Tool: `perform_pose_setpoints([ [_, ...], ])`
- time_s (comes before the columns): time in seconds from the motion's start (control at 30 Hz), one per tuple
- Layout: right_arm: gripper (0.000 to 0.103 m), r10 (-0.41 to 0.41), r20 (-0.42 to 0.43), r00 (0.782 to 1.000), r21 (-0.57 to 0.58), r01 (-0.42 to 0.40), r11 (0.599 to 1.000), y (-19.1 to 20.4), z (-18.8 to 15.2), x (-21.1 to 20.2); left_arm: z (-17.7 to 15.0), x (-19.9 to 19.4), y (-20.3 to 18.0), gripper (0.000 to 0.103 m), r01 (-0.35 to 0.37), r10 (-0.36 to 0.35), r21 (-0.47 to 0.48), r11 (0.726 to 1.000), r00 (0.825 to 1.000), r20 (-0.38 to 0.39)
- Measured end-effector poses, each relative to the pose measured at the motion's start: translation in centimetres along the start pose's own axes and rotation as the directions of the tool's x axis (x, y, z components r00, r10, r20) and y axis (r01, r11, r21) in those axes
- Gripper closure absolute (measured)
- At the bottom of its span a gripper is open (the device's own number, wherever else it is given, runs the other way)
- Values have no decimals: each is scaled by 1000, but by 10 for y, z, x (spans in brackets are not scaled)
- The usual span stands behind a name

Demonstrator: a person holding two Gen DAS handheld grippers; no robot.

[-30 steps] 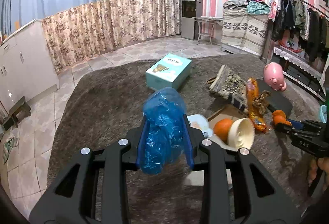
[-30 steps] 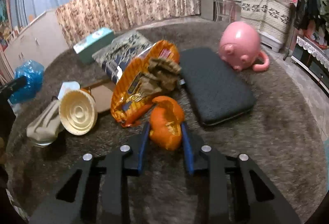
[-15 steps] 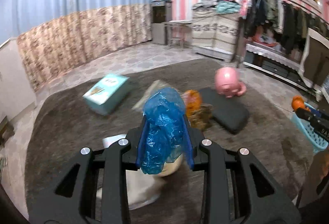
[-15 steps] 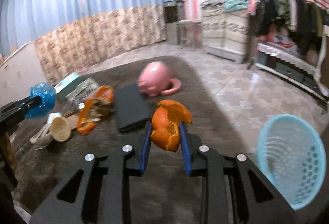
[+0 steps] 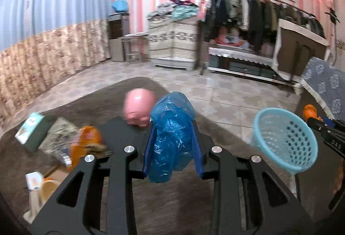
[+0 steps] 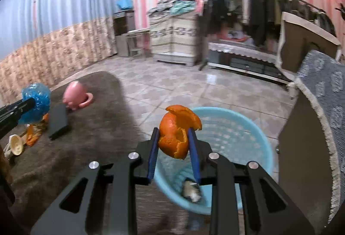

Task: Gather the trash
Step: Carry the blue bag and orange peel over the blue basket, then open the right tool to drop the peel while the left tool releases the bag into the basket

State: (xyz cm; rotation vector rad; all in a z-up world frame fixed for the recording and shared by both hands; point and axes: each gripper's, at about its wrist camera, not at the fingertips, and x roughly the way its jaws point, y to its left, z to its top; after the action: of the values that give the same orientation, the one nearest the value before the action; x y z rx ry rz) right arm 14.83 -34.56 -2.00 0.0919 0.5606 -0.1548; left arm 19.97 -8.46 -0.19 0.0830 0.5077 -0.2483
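Note:
My left gripper [image 5: 172, 144] is shut on a crumpled blue plastic bag [image 5: 170, 135], held above the brown table. My right gripper [image 6: 173, 144] is shut on an orange peel [image 6: 176, 133] and holds it over the near rim of a light blue plastic basket [image 6: 237, 127] standing on the floor. The basket also shows in the left wrist view [image 5: 284, 140] at the right, with the right gripper [image 5: 323, 127] beside it. A scrap of trash [image 6: 192, 191] lies in the basket's bottom.
On the brown table [image 5: 64, 109] lie a pink piggy bank [image 5: 139, 107], a dark pad [image 6: 58, 120], an orange snack wrapper [image 5: 86, 142], a patterned pouch [image 5: 58, 138], a teal box [image 5: 30, 130] and a cream cup [image 6: 16, 144]. A grey-covered piece of furniture [image 6: 319, 118] stands right of the basket.
Both grippers swung right, away from the table's clutter. The right gripper carried the orange peel from above the table to over the blue basket. The left still holds the blue bag.

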Motion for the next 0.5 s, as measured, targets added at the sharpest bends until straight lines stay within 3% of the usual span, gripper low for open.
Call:
perform_pose_setpoints([
  [0.2, 76, -148, -4, 989, 84, 147, 986, -61, -9, 5, 11, 28, -60, 73, 96, -95, 31, 995, 995, -13],
  [0.5, 76, -190, -41, 981, 144, 194, 970, -101, -20, 26, 7, 68, -129, 73, 205, -202, 50, 977, 978, -56],
])
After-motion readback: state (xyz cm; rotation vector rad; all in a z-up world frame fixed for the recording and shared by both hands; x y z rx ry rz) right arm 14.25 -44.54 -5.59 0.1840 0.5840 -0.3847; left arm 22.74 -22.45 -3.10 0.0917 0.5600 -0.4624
